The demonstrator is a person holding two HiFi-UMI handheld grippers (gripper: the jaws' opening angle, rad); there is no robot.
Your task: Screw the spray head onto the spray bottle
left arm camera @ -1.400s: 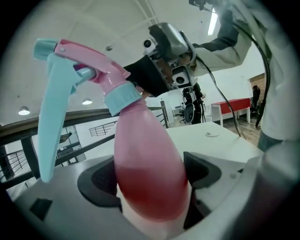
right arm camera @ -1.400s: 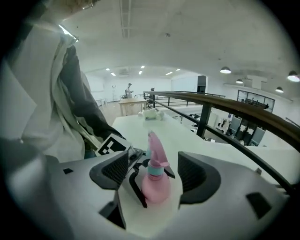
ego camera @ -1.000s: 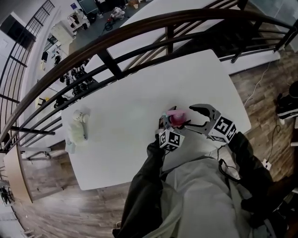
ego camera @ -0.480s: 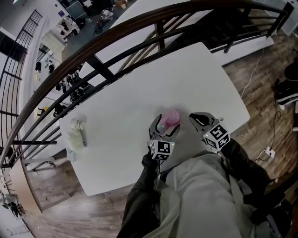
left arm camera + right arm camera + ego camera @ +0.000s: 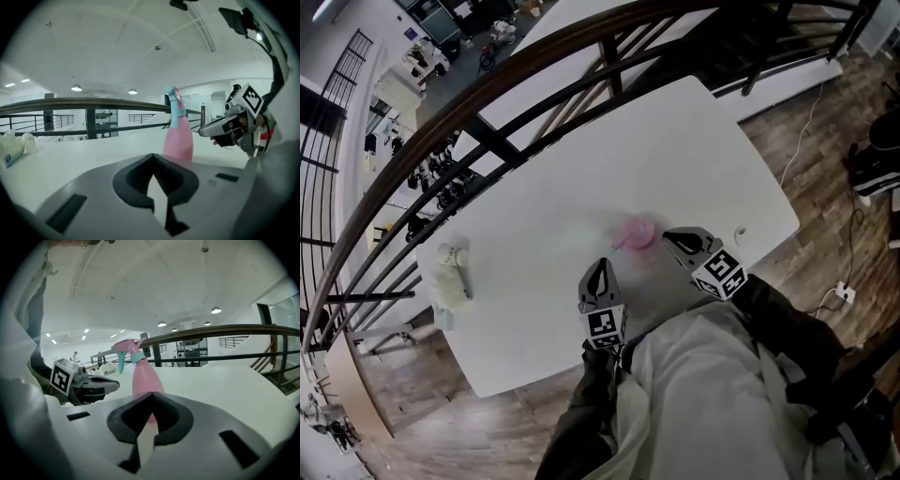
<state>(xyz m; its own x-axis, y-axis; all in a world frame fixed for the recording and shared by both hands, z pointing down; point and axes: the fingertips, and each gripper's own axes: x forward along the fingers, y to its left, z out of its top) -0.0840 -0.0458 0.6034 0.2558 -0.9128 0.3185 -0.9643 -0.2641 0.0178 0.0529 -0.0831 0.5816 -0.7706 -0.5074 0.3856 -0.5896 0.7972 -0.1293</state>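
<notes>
The pink spray bottle (image 5: 635, 232) stands upright on the white table (image 5: 544, 216), with its teal-and-pink spray head (image 5: 175, 104) on its neck. My left gripper (image 5: 600, 269) hovers just short of the bottle on its near left. Its jaws are closing together with nothing between them. My right gripper (image 5: 668, 238) sits close to the bottle's right, and its jaws are also closing, empty. In the left gripper view the bottle (image 5: 178, 140) rises beyond my left gripper (image 5: 153, 164), with the right gripper (image 5: 218, 130) beside it. In the right gripper view the bottle (image 5: 143, 378) stands past my right gripper (image 5: 150, 401).
A pale, whitish bottle (image 5: 452, 272) lies near the table's far left edge. A small round thing (image 5: 741, 232) rests near the right edge. A dark curved railing (image 5: 534, 103) runs along the table's far side. Wooden floor surrounds the table.
Both grippers have let go of the bottle and drawn back toward me. Their jaws, wide around the bottle a second ago, have come together. The bottle stands free.
</notes>
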